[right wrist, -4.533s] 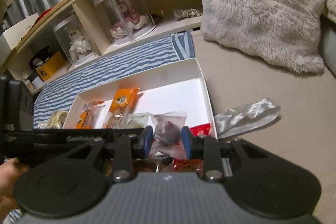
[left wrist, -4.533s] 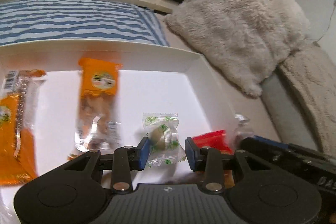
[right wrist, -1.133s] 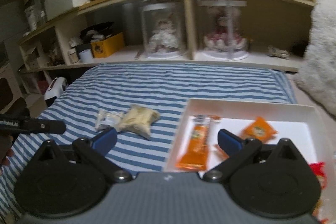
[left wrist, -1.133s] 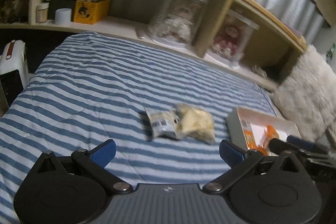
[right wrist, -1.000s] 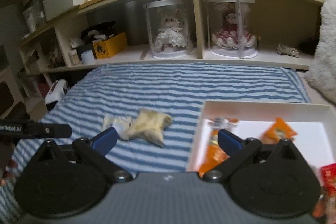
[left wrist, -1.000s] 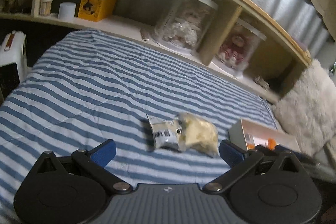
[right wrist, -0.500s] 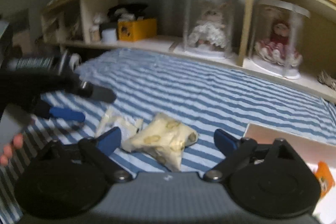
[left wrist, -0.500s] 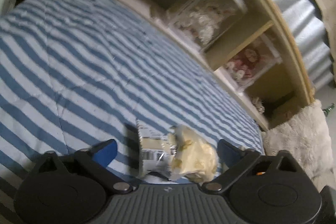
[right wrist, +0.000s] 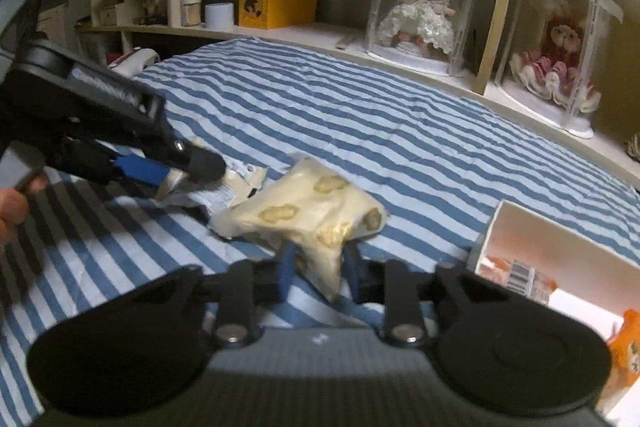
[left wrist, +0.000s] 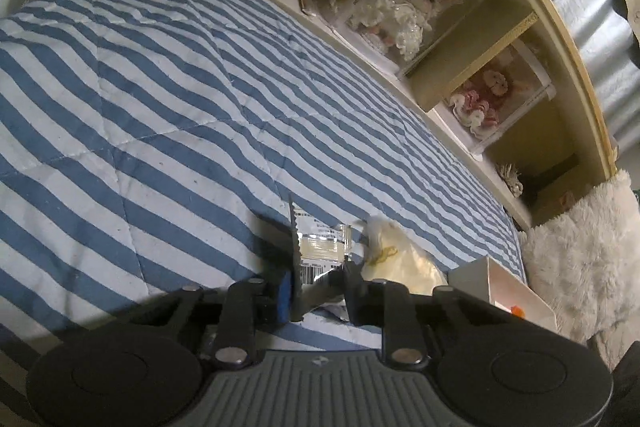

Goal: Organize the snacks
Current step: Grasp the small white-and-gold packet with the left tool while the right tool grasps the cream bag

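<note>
Because both tongs are clamped on snack wrappers that overlap, lifting either one could drag the other along or tear it loose. Your right gripper [right wrist: 316,269] is closed on the near corner of the pale yellow snack bag [right wrist: 308,213], which lies on the striped blanket [right wrist: 360,115] just ahead of its fingers. Your left gripper [left wrist: 318,281] is pinched on the printed end of the clear barcode packet [left wrist: 320,247]. That packet rests touching the yellow bag's left side, and seems to tuck partly under it, though blur hides the seam.

You hold only thin film in each case. If you pull up fast, the film may slip out from between the pads, or the bag's weight may swing it free. If you pull the two hands apart unevenly, the packets may snag on each other and one may drop back onto the blanket.

To the right of your right tongs sits the white box [right wrist: 494,223], with orange wrapped snacks [right wrist: 626,347] inside. Its near wall stands up from the bedding, so a low carry could catch the dangling bag on that rim.
</note>
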Tool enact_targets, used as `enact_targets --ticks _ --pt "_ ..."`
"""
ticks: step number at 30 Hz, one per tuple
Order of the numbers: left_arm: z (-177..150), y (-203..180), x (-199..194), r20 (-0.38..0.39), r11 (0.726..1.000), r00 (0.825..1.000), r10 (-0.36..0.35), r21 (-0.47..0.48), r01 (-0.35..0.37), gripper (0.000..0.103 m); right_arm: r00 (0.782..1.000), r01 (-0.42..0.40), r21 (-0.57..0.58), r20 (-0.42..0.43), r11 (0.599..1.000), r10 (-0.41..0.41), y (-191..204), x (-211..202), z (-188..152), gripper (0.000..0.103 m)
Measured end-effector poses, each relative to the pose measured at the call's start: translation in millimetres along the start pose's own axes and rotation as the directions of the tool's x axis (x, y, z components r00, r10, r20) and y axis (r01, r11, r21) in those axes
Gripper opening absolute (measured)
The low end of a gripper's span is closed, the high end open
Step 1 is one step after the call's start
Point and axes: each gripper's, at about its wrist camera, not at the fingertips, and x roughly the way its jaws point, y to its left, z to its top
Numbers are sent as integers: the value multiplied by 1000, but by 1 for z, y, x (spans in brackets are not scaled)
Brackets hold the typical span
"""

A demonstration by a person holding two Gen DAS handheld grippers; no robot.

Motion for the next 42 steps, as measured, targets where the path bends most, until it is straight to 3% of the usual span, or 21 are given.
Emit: enact_targets --ticks 8,13,17,23,28,30,33,35,37,42 --pt "-1 10 -38 4 999 999 37 -21 -37 27 998 -53 4 -19 999 53 11 -26 -5 16" --pt "-8 16 -64 -41 998 997 66 -23 -67 27 993 -109 2 -53 994 109 25 -47 -12 15" --pt "-20 17 -82 -104 993 987 119 34 -116 27 971 -204 115 -102 972 216 28 -60 -21 9" --pt "-47 23 -105 -164 989 975 150 23 -148 27 947 -286 70 -128 956 293 48 -94 -27 9" --pt "-72 28 -117 -238 988 959 151 23 -150 40 960 -274 67 -46 960 277 44 -106 -17 14" --pt "-78 23 -120 -242 984 955 171 85 -155 51 963 -263 97 -28 960 266 35 -102 -13 30" --pt "-81 4 -125 -194 945 950 246 267 -190 65 974 -225 114 -10 968 227 28 -90 -10 50" --pt "-83 -10 -126 -140 899 950 278 386 -206 74 979 -203 122 -11 972 206 24 -81 -10 55" --pt "-84 -18 -128 -96 869 961 258 458 -188 80 981 -191 138 -8 972 193 20 -73 -9 61" --pt "-82 -40 -115 -34 785 978 207 602 -145 84 985 -170 137 -5 976 172 20 -57 -7 77"
